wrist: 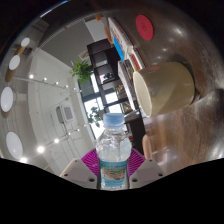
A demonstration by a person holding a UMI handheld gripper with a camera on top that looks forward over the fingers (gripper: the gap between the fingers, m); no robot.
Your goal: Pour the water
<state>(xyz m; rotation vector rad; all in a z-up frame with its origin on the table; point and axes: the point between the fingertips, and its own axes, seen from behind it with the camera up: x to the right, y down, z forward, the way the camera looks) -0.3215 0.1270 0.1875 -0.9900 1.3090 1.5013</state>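
Between my fingers: a clear plastic water bottle (114, 150) with a white cap and a pale blue label; I see it upright relative to my fingers, while the room behind it looks strongly tilted.
Gripper (113, 167): I read it as clamped on the bottle; a patterned pink pad (92, 159) sits tight against the bottle's left side, and the other finger meets its right side with no gap that I can make out.
Bottle contents: I cannot tell the water level through the label and the clear wall.
Bottle cap: it looks to be on the neck; I cannot tell whether it is screwed tight.
Cup (165, 86): a pale cream cup lies beyond the bottle and to its right, its wide mouth turned toward the bottle's cap, apart from it.
Wooden tabletop (195, 125): the brown surface carries the cup, which stands well in from the table's visible edges.
Red round object (146, 28): it lies on a lighter patch at the tabletop's far side, beyond the cup; I cannot tell what it is.
Dark shelving (104, 58): it stands beyond the table's edge, near a green potted plant (81, 70).
Ceiling lights (30, 77): a row of small bright spots runs across the white surface left of the bottle.
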